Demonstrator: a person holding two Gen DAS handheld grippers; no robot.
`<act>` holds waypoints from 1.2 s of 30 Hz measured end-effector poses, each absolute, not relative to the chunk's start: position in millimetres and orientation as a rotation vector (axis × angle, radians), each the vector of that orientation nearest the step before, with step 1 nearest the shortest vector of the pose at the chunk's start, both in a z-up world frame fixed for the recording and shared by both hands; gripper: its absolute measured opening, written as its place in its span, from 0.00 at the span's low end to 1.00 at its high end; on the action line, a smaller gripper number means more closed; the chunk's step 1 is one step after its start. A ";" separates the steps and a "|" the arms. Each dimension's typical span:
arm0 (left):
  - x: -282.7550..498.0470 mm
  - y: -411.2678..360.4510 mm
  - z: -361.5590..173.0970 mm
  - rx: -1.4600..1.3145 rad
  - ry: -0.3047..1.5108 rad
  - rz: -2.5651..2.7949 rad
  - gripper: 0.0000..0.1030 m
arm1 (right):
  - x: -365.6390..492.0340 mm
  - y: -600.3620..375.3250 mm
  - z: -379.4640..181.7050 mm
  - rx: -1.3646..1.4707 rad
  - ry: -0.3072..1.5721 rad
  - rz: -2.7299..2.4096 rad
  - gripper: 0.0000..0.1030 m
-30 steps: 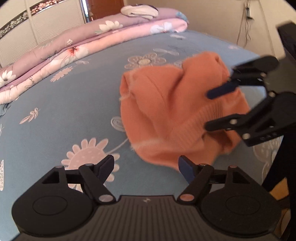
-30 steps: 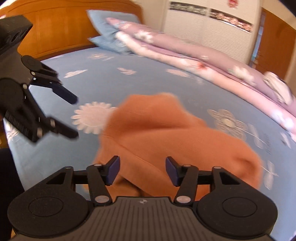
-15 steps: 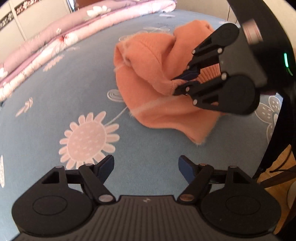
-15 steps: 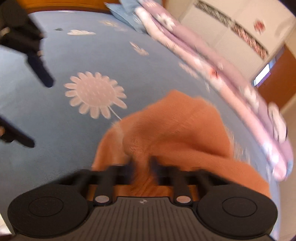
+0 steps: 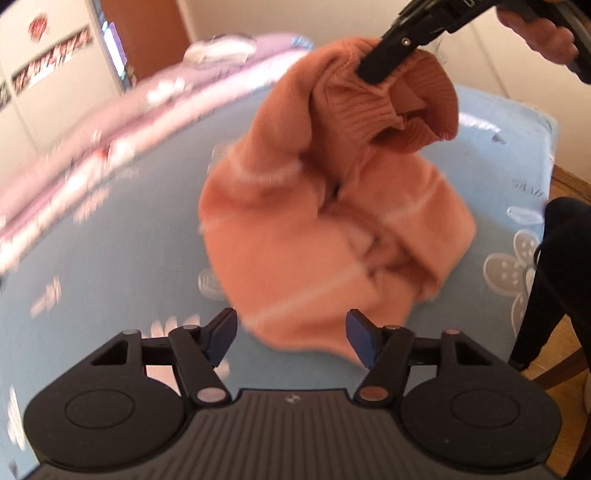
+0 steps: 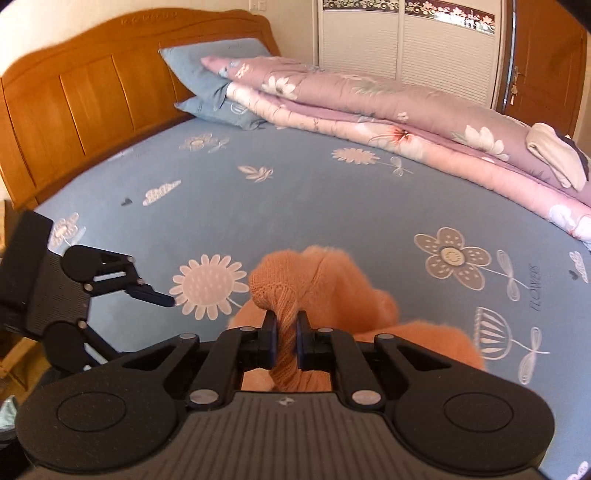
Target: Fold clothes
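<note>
An orange knit sweater [image 5: 317,229] hangs bunched above the blue flowered bed sheet [image 5: 122,236]. My right gripper [image 6: 284,332] is shut on a fold of its ribbed edge [image 6: 286,314] and holds it up; in the left wrist view the right gripper [image 5: 373,68] is at the top right. My left gripper [image 5: 291,334] is low in front of the sweater, and its jaws are closing. The sweater's blurred lower edge hangs between the fingertips [image 5: 360,338], and the pads do not press on it. The right wrist view shows the left gripper [image 6: 147,325] at the left.
A folded pink and purple floral quilt [image 6: 388,110] lies along the bed's far side with a white garment [image 6: 554,155] on it. Blue pillows [image 6: 214,77] lean on the wooden headboard [image 6: 81,92]. A hand [image 5: 543,29] and a dark leg [image 5: 554,280] are at the right bed edge.
My right gripper has shut on the sweater's edge and risen with it, so the sweater now hangs off the bed. My left gripper's jaws have narrowed a little.
</note>
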State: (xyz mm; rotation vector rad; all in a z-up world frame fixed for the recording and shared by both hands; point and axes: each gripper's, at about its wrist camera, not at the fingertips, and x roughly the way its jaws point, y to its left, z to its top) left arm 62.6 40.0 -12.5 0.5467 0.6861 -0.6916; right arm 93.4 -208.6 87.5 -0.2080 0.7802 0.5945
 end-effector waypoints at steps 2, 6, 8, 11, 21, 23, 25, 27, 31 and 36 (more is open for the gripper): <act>62.9 28.1 -1.7 0.571 0.627 -0.708 0.63 | 90.4 -218.7 98.6 -0.207 0.788 0.596 0.11; 63.6 -6.2 19.9 0.621 0.491 -0.752 0.64 | 80.4 -229.1 107.0 -0.230 0.808 0.598 0.11; 63.5 -25.5 26.8 0.657 0.420 -0.782 0.65 | 75.1 -229.5 107.0 -0.248 0.814 0.603 0.11; 62.0 -54.5 29.3 0.759 0.321 -0.826 0.65 | 70.6 -227.4 103.2 -0.265 0.820 0.610 0.11; 84.0 -77.6 26.7 0.816 0.467 -0.906 0.16 | 72.6 -236.2 88.9 -0.203 0.820 0.620 0.12; 88.7 -68.5 29.5 0.753 0.491 -0.878 0.16 | 72.2 -244.7 89.4 -0.146 0.798 0.626 0.16; 95.8 -55.7 36.0 0.683 0.518 -0.815 0.15 | 69.4 -254.1 91.2 -0.101 0.761 0.624 0.30; 105.9 -41.8 37.8 0.616 0.553 -0.764 0.14 | 63.2 -265.7 90.4 -0.088 0.718 0.584 0.43; 118.0 -15.5 42.9 0.526 0.590 -0.683 0.10 | 55.8 -278.8 63.8 -0.166 0.743 0.457 0.49; 126.7 8.9 48.8 0.388 0.627 -0.632 0.09 | 61.8 -281.8 7.3 -0.244 0.829 0.363 0.49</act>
